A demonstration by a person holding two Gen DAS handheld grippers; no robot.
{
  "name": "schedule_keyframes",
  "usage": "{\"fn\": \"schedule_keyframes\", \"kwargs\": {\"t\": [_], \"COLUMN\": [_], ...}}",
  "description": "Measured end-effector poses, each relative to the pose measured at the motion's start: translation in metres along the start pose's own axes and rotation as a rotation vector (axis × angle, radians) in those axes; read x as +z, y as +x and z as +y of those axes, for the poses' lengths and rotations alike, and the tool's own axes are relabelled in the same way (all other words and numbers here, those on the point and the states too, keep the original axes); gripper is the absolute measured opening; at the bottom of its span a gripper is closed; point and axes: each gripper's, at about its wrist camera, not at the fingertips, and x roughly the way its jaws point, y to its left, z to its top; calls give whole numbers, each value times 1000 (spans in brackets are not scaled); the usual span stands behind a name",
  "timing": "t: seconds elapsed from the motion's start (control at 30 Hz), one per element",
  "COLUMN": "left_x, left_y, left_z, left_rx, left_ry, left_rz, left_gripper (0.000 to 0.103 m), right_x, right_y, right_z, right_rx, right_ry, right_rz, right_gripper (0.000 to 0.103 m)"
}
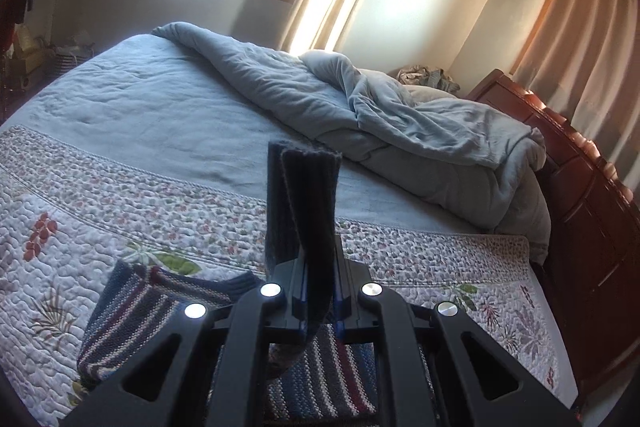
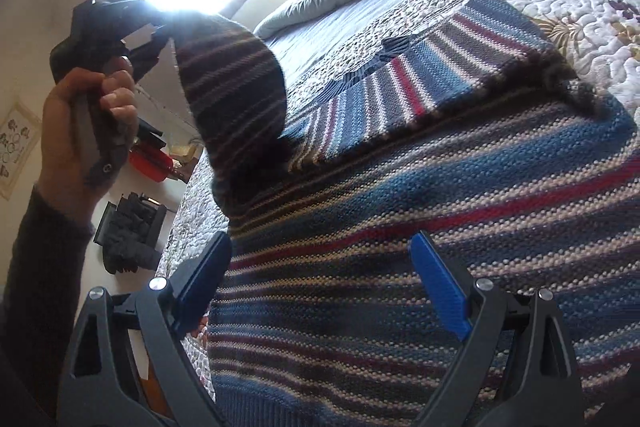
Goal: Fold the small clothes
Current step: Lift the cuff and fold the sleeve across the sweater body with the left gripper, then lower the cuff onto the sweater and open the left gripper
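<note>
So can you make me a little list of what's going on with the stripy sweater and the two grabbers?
garment: striped knit sweater, blue, red, grey and cream bands
where it lies: on the quilted floral bedspread
left gripper: shut on the sweater's dark ribbed cuff, which sticks up between the fingers
sleeve: lifted off the bed by the left gripper
right gripper: open, above the sweater's body; contact cannot be told
other sleeve: folded across the sweater
also on bed: rumpled grey duvet
</note>
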Motion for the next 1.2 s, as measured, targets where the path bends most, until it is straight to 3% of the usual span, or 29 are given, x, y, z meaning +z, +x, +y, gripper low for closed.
{"fn": "schedule_keyframes", "kwargs": {"t": [0.4, 0.8, 0.9, 0.97, 1.2], "left_x": [-79, -133, -137, -139, -141], "left_y": [84, 121, 121, 119, 86], "left_z": [-36, -32, -32, -30, -1], "left_rx": [-26, -37, -43, -74, -197], "left_ry": [38, 44, 58, 50, -31], "left_rz": [185, 316, 339, 351, 330], "left_gripper": [9, 9, 17, 37, 59], "right_x": [-1, 6, 7, 7, 9], "right_y": [-8, -23, -29, -31, -34], "right_z": [-6, -23, -29, -33, -55], "right_rx": [-12, -57, -68, -72, -69], "right_ry": [18, 73, 89, 99, 183], "right_rz": [-5, -49, -60, -66, -87], "right_gripper": [91, 91, 91, 91, 91]}}
